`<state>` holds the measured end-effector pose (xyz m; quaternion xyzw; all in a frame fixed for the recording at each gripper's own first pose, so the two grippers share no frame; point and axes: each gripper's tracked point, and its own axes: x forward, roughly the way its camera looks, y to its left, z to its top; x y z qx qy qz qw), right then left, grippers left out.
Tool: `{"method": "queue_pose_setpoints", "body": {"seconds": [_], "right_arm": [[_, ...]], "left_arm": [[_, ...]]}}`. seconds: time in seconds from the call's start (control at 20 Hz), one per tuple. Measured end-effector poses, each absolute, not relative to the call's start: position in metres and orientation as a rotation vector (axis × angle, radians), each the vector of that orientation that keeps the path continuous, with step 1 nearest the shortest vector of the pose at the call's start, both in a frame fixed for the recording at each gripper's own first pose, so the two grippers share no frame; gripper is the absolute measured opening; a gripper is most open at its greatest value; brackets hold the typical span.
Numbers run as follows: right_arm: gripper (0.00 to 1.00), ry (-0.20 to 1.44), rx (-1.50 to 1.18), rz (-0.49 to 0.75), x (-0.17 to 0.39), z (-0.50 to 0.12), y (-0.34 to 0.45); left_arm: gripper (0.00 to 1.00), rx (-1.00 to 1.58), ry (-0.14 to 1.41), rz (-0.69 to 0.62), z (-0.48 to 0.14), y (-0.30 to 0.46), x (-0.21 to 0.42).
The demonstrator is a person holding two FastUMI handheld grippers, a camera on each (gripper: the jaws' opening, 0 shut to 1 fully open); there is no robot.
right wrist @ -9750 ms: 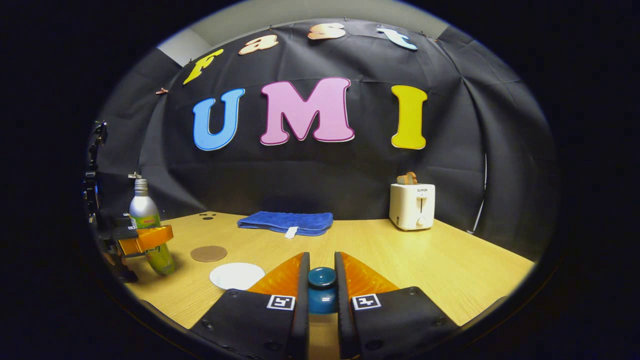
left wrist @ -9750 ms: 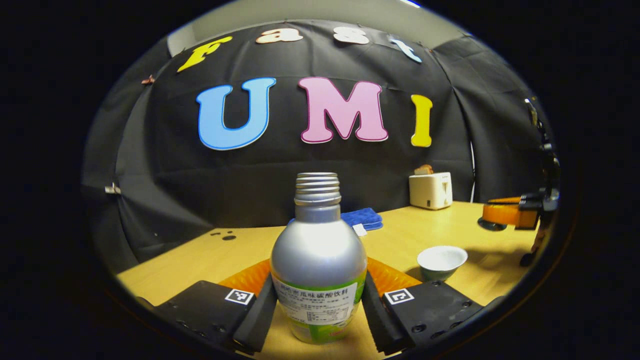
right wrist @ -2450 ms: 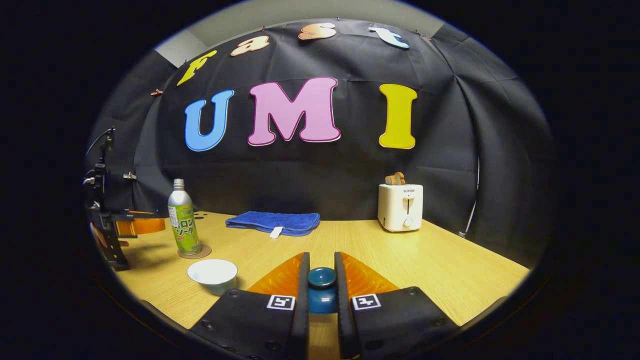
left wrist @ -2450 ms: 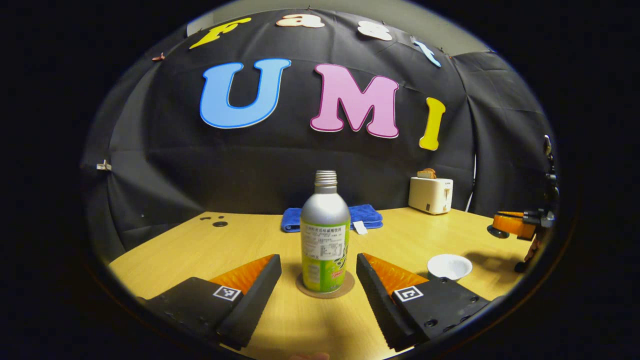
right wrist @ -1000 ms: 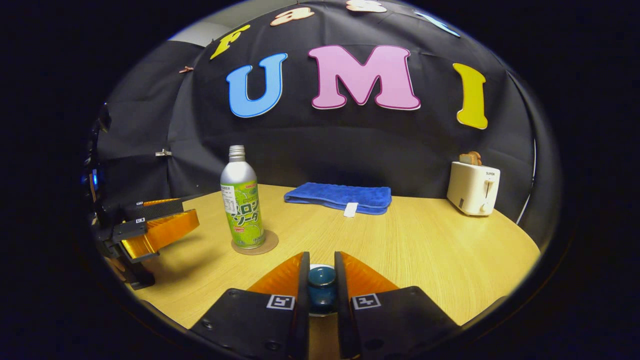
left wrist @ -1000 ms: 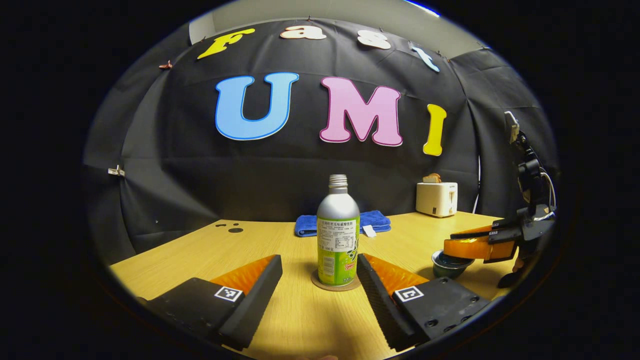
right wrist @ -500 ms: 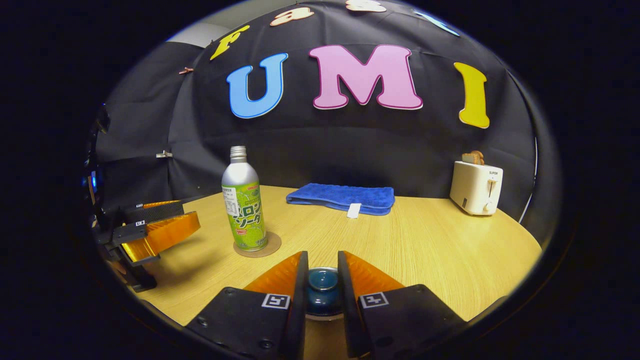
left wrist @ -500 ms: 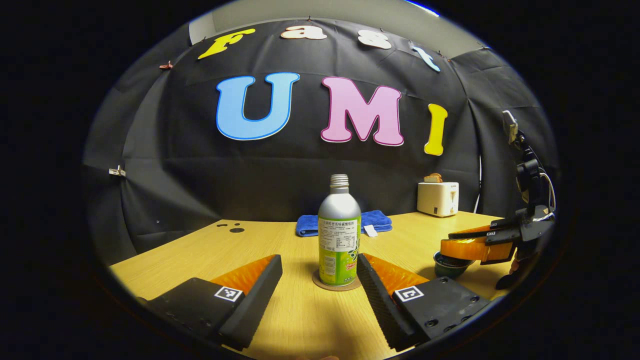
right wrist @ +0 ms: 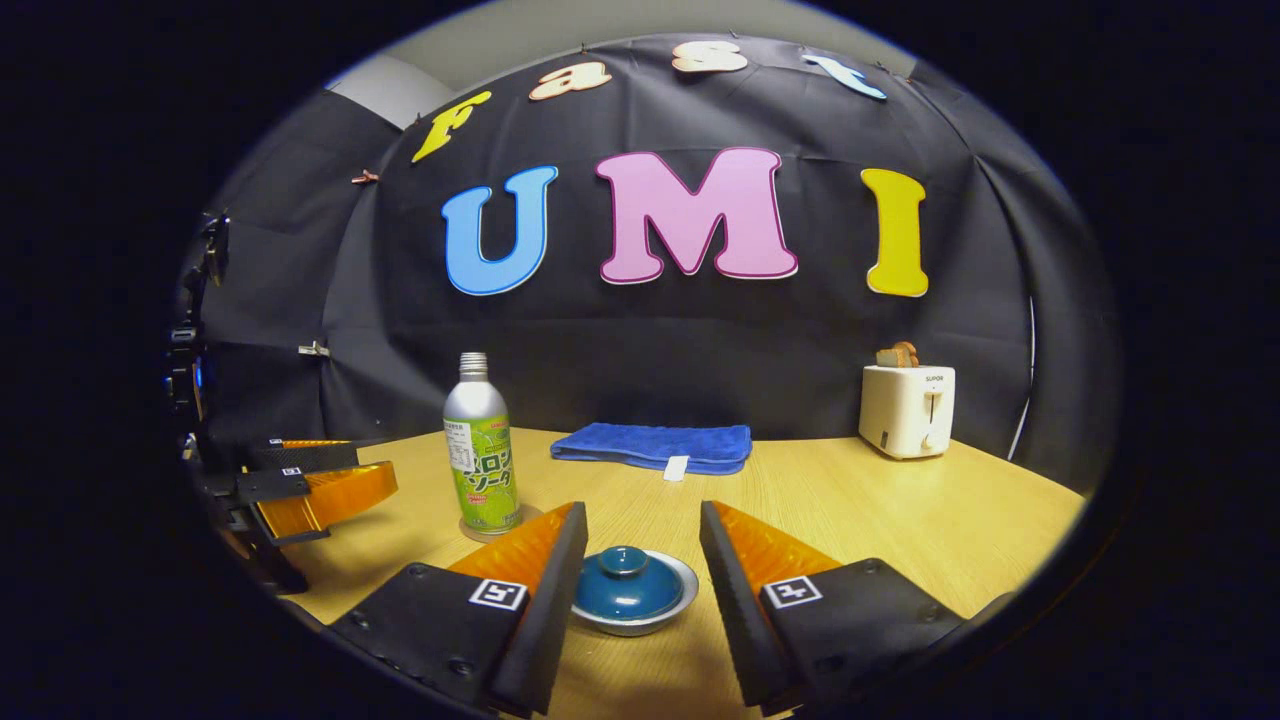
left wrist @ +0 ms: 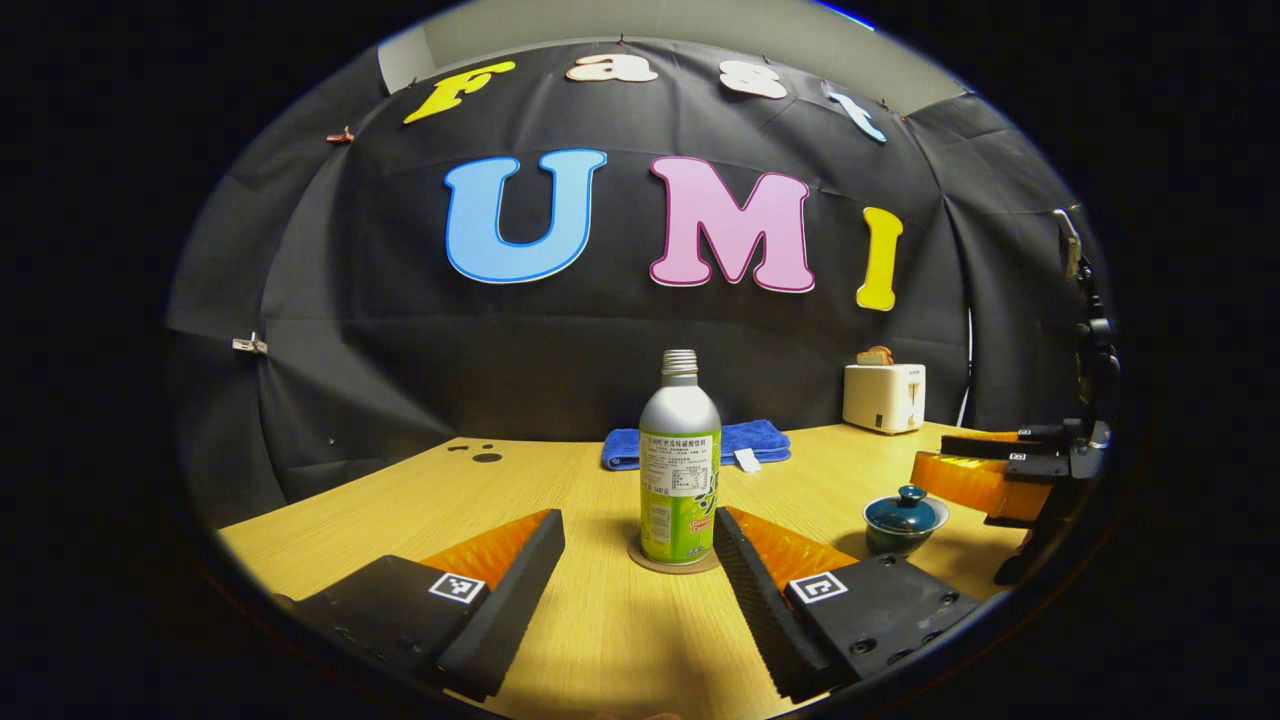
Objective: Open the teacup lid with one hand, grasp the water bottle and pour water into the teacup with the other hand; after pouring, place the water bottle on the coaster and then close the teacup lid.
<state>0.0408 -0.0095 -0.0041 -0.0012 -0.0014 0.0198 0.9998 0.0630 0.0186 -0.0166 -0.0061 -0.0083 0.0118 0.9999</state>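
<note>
The water bottle (left wrist: 679,460) stands upright on the round brown coaster (left wrist: 673,561) on the wooden tabletop (left wrist: 600,640), and everything else sits around it. In the left gripper view, the left gripper (left wrist: 640,545) has its fingers (left wrist: 512,568) spread wide and released, holding nothing, the bottle standing just beyond the gap between them and apart from both. To the right of the bottle sits the teacup (left wrist: 905,517), its dark blue lid (left wrist: 908,505) resting on top, knob up. The right gripper (left wrist: 975,480) shows there as an orange shape just right of the cup. In the right gripper view, the right gripper (right wrist: 642,555) is also released, its fingers (right wrist: 548,585) parted on either side of the lidded teacup (right wrist: 630,597) without touching the lid (right wrist: 624,583). The bottle (right wrist: 480,460) stands behind and left of the cup on its coaster (right wrist: 500,527), with the left gripper (right wrist: 310,490) farther left. Behind the bottle a folded blue cloth (right wrist: 655,445) lies near the wall, and a white toaster (right wrist: 906,408) stands well to the bottle's right.
</note>
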Motion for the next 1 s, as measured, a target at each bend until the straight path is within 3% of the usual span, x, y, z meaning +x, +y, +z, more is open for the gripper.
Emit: {"method": "queue_pose_setpoints", "body": {"seconds": [0.15,0.2,0.5,1.0], "right_arm": [[0.96,-0.004,-0.003,-0.013,0.034,-0.002,-0.022],[0.99,-0.005,-0.002,-0.033,0.031,-0.002,-0.026],[0.99,-0.008,-0.004,-0.083,0.014,0.0,-0.038],[0.99,-0.008,-0.005,-0.093,0.013,-0.001,-0.04]], "left_arm": [[0.95,-0.013,-0.015,0.05,-0.017,0.018,0.06],[0.95,-0.013,-0.014,0.06,-0.017,0.018,0.059],[0.95,-0.015,-0.011,0.131,-0.017,0.018,0.05],[0.95,-0.014,-0.012,0.109,-0.016,0.002,0.052]]}}
